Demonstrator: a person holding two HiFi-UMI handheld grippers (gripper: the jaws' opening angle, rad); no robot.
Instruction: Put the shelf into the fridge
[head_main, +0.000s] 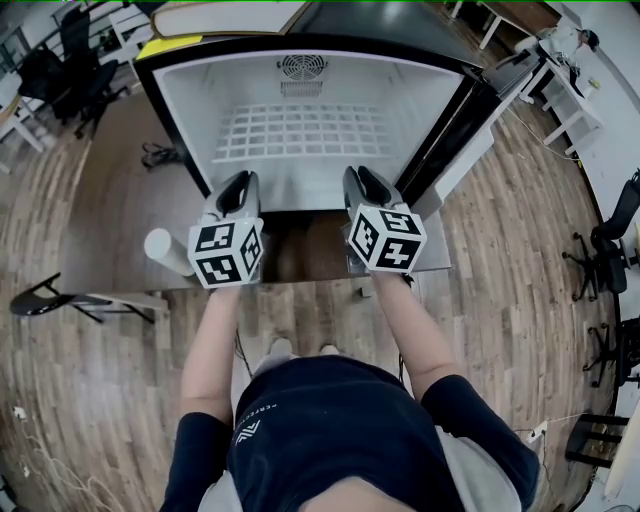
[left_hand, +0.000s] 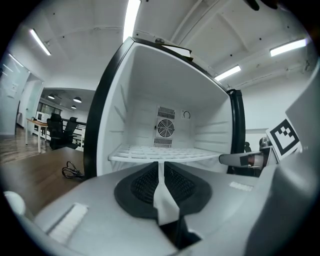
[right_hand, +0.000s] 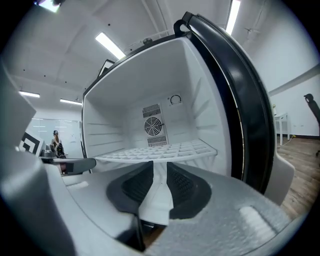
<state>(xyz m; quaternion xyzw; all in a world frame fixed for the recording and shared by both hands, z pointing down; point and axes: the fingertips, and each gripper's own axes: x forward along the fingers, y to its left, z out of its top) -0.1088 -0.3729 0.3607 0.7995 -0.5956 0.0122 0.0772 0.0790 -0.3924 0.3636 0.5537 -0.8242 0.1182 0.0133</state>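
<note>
lying just beyond jaws: shelf (head_main: 300, 132)

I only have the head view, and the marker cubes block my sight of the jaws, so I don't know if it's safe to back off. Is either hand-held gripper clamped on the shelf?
Observer: Not the right one. The right gripper view shows the right hand-held gripper with its jaws clearly apart, and only the white inside of the fridge shows through the gap.
Operator: And the left?
Observer: The left hand-held gripper shows a narrower slit in its own view. The pads are not touching, and I see nothing clamped.
Operator: Is the shelf sitting level?
Observer: Yes. In the right gripper view the shelf lies flat, with its right edge up against the side wall.
</note>
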